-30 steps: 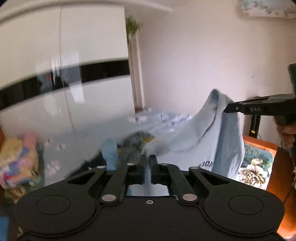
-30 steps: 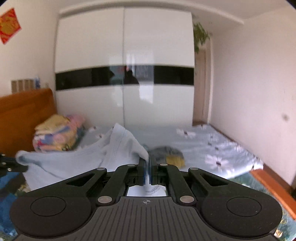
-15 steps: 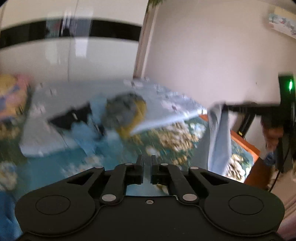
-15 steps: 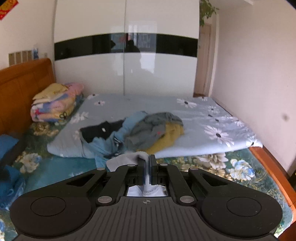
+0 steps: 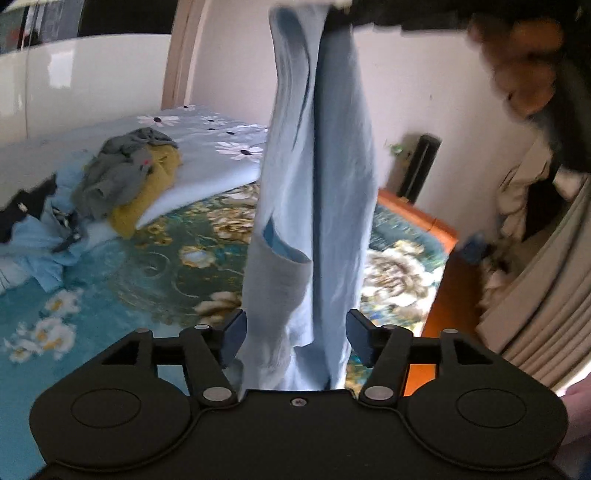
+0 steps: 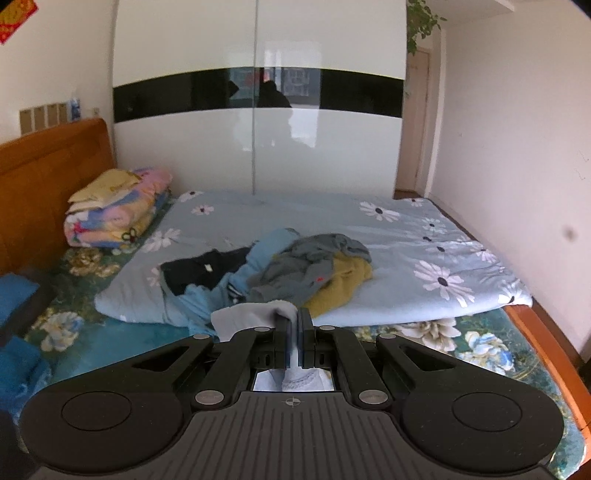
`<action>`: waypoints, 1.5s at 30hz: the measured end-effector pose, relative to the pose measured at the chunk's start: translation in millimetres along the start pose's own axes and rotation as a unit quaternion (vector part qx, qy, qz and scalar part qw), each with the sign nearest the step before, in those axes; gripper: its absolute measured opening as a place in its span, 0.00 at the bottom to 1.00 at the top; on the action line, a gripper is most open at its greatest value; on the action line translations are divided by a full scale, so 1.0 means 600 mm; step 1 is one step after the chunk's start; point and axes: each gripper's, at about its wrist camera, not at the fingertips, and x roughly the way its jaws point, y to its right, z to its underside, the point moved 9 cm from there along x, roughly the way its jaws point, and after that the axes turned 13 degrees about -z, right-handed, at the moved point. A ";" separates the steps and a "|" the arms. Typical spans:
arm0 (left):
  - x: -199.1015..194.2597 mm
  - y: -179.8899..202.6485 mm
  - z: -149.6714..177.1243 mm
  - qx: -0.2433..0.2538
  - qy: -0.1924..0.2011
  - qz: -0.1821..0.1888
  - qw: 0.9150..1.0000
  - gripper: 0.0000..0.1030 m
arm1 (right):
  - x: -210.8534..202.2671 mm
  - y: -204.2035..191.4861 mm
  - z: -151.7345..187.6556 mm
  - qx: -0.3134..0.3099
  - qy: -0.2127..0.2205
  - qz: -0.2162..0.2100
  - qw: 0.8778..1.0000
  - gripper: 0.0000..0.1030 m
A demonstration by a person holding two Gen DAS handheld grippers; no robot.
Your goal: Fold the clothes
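Observation:
A light blue garment (image 5: 332,177) hangs straight down from my right gripper (image 5: 388,14), which shows as a black blur at the top of the left wrist view. Its lower part, with a grey cuff, drops between the fingers of my left gripper (image 5: 295,336). Those jaws are opening, and the cloth hangs loose between them. In the right wrist view my right gripper (image 6: 294,321) is shut on a fold of the same garment (image 6: 251,314). A pile of unfolded clothes (image 6: 314,269) in grey, yellow, blue and black lies on the bed beyond.
A daisy-print quilt (image 6: 406,251) covers the far half of the bed over a teal floral bedspread (image 6: 92,343). Folded blankets (image 6: 118,206) are stacked by the wooden headboard (image 6: 48,177). A white wardrobe (image 6: 258,147) stands behind. The orange bed frame (image 6: 546,354) runs along the right.
My left gripper let go of the garment's corner, dropped low and opened around the hanging cloth. The garment, spread between both grippers before, now hangs from the right one alone.

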 end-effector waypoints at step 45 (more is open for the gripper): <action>-0.252 -0.230 -0.070 -0.079 0.051 -0.261 0.961 0.01 | 0.002 -0.020 0.055 0.016 -0.019 -0.025 0.999 0.04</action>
